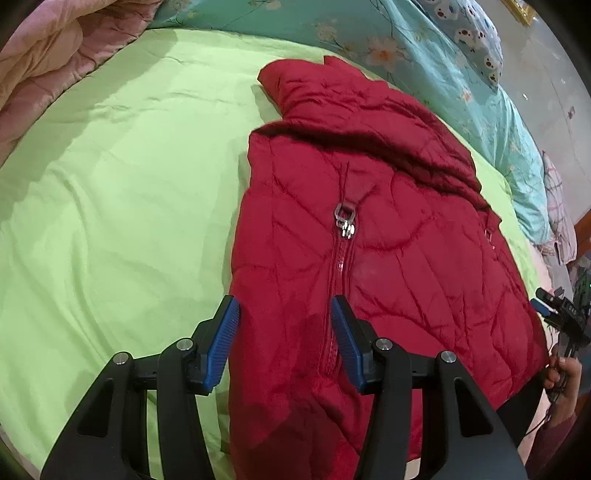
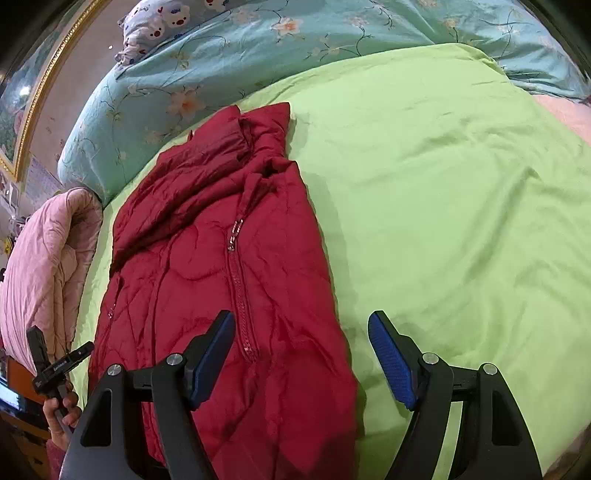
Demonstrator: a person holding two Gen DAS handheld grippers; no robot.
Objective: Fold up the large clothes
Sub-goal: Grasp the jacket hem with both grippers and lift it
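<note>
A dark red quilted jacket (image 1: 388,240) lies front up on the green sheet (image 1: 110,221), its zipper (image 1: 345,221) closed down the middle and its collar end away from me. It looks folded narrow, with a bunched fold near the top. My left gripper (image 1: 284,306) hovers open over the jacket's left edge near the hem, one finger above the sheet and one by the zipper. In the right wrist view the jacket (image 2: 207,258) fills the left half. My right gripper (image 2: 301,319) is open across its right edge, with nothing between the pads.
A teal floral quilt (image 2: 229,74) lines the far side of the bed, with a cartoon-print pillow (image 2: 166,22) behind it. A pink quilt (image 1: 48,62) is piled at one corner. A hand (image 1: 561,373) holds the other gripper's handle beside the jacket.
</note>
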